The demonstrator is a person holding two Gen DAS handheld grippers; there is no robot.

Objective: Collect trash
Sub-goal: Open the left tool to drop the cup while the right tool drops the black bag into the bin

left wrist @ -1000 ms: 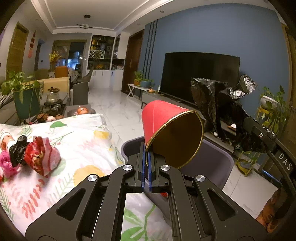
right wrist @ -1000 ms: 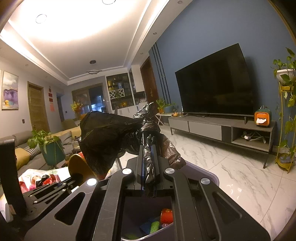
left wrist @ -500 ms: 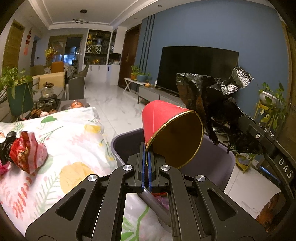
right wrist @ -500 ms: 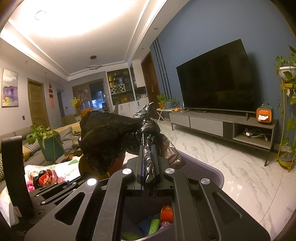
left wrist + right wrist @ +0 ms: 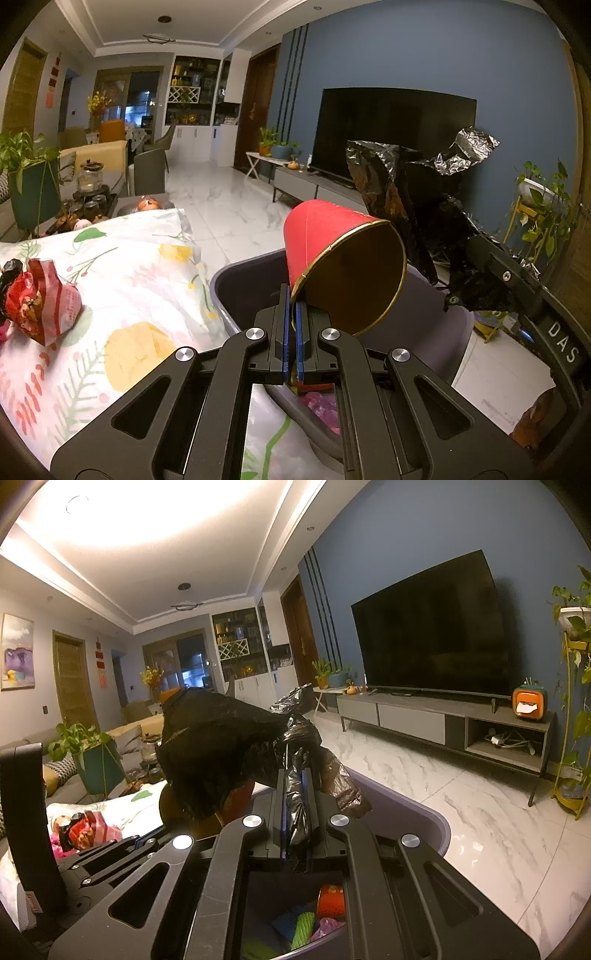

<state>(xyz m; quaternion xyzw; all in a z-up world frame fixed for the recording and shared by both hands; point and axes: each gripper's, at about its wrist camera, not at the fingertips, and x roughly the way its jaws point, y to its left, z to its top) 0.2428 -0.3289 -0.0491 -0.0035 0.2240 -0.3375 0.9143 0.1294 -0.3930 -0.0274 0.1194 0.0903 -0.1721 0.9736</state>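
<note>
While the living rm stretches off ahead, w/ marble floor and a dark TV on a blue wall, the table under a floral cloth lies left of the left hand-held gripper. That gripper is clenched on the gold rim of a red paper cup, cup tipped on its side, mouth toward the camera, over the near edge of a grey bin. Right hand-held gripper is clamped on a crumpled black plastic bag, held above the bin's open mouth, colourful trash below inside. A red wrapper sits on the table, well left of the left gripper. Open floor right of bin.
</note>
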